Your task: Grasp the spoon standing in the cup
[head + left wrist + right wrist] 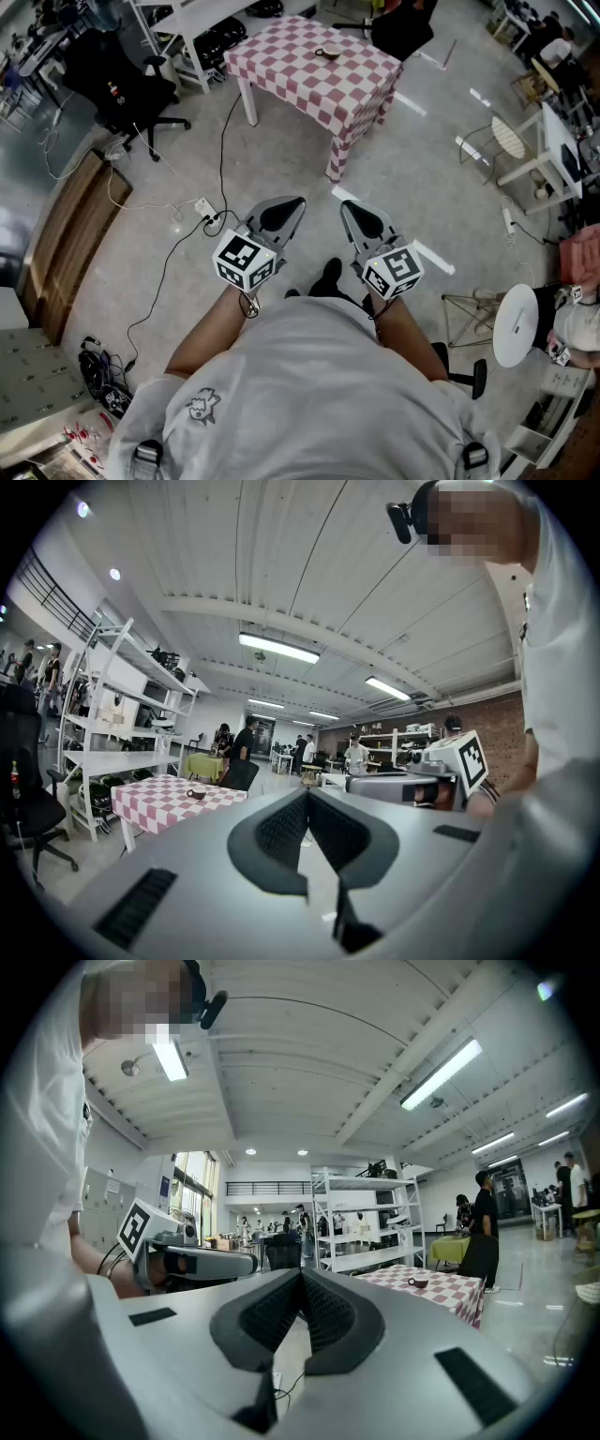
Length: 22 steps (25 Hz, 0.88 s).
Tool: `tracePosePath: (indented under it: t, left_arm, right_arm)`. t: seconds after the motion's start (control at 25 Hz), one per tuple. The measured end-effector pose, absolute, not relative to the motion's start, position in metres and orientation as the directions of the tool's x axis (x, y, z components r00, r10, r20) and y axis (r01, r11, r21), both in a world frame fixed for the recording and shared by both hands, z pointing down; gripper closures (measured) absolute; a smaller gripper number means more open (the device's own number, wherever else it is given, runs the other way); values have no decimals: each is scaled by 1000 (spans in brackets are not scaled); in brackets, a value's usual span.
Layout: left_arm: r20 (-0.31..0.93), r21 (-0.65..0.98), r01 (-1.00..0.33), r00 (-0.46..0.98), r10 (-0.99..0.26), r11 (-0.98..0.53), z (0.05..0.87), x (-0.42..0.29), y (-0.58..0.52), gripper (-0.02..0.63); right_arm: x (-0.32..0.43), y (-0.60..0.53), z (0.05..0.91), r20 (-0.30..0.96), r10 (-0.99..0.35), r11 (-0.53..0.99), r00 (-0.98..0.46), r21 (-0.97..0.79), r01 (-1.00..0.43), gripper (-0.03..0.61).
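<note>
Nearest, just at 12 o'clock of the person's torso, the left gripper (292, 202) and the right gripper (349, 208) are held side by side, each with its jaws pressed together at the tips and nothing between them. At the left gripper's 9 o'clock, a power strip (204, 208) lies on the floor. Far off at 12 o'clock stands the checked table (323, 84), bearing the cup (328, 52); the spoon is too small to make out.
</note>
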State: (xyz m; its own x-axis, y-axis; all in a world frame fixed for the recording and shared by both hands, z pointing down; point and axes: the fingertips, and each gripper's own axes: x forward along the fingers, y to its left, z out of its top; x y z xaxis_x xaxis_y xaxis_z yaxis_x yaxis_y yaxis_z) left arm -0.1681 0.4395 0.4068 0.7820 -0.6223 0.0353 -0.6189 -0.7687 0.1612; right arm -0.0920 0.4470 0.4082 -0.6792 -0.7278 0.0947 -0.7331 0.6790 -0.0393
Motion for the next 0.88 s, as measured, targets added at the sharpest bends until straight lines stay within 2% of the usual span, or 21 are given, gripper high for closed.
tracePosePath:
  t: [0.88]
  left_arm:
    - [66, 168, -597, 801, -595, -784, 405, -121, 386, 600]
  right_arm:
    - [-41, 390, 407, 81, -736, 667, -672, -83, -741, 547]
